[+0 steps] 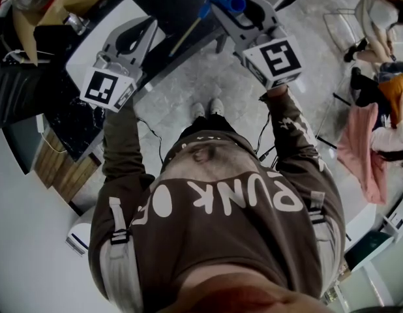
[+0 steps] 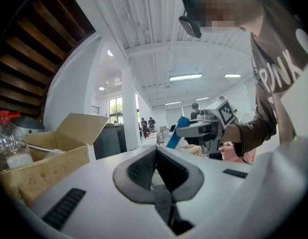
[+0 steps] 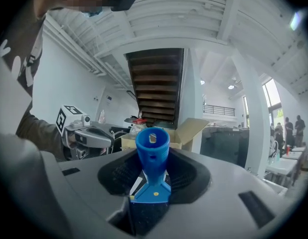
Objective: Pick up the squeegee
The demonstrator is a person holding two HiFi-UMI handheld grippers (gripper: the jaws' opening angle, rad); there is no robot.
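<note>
- Jaws of the right gripper (image 3: 153, 176) are closed on the flat blue neck of the squeegee (image 3: 152, 146), whose hollow round handle pokes out past the tips. The tool hangs in the air, well apart from the cardboard box (image 2: 54, 151) and on the person's right of it.
- Jaws of the left gripper (image 2: 155, 153) meet at their tips with nothing between them. It hovers between the box and the right gripper.
- With the pick-up apparently made, the lift likely goes best with a firm, steady squeeze and a level wrist, so the narrow neck cannot twist between the pads, and with the empty gripper kept clear of the tool.
- Next to the box lies a dark table (image 1: 74, 126), and a red-capped bottle (image 2: 7, 138) stands just beside the box.
- Pale marbled floor (image 1: 188, 90) spreads out on the person's side of the box.
- Behind and above the box rises a wooden staircase (image 3: 156, 81). Far beyond the box, people (image 2: 147, 125) stand in a bright white hall.
</note>
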